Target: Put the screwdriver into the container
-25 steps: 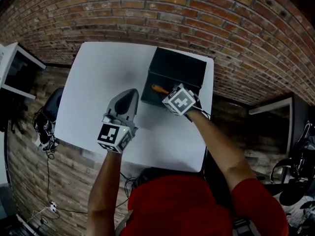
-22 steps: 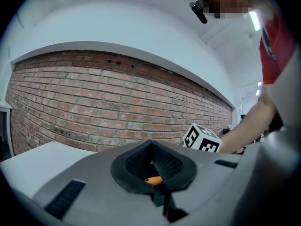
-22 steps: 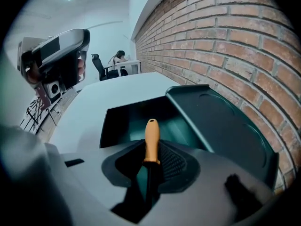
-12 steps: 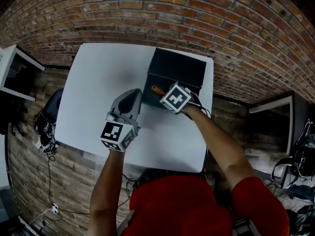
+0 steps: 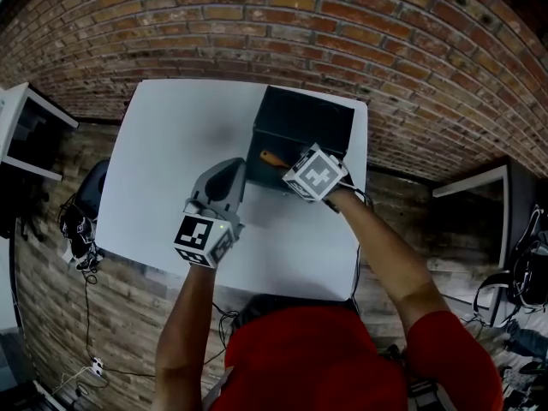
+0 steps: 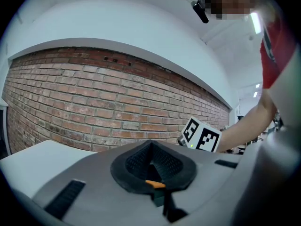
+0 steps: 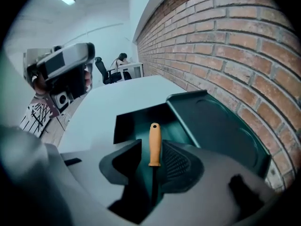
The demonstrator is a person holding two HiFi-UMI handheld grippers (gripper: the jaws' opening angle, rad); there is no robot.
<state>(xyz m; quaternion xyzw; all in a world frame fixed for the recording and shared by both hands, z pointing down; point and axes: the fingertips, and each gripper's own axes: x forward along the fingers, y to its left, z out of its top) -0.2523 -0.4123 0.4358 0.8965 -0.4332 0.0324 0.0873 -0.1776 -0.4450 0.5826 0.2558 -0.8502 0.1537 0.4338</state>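
tabletop (image 5: pixel 167 148): white, and it carries only the container. clear space in front of and left of it, so both tools have room to work.

container (image 7: pixel 126 122): dark box at the far right corner of the tabletop, close to the right edge. its lid (image 7: pixel 221 131) is swung open to the right, toward the brick wall. that leaves the mouth fully exposed on your side, so the drop path looks clear.

left gripper (image 6: pixel 150 149): tongs are together with nothing between them. it hangs over the tabletop just beside the container's left wall. i can't tell whether it touches the wall. my read is that it's parked there as a standby or brace, not doing any work.

right gripper (image 7: pixel 154 147): it sits over the container's near edge and points into the opening. its tongs are opening now. there's a visible gap on the left pad's side, so the pads no longer clamp. you've lined it up so that whatever leaves the tongs falls inside the walls.

screwdriver (image 5: pixel 274 157): it lies between the right tongs. the orange handle points away from you over the container's interior, and the dark shaft runs back down between the pads. i can't tell whether it already rests on the container floor.

judgement: this is the release step and the task is nearly done. the risk is the shaft snagging on a pad, so lift straight back.
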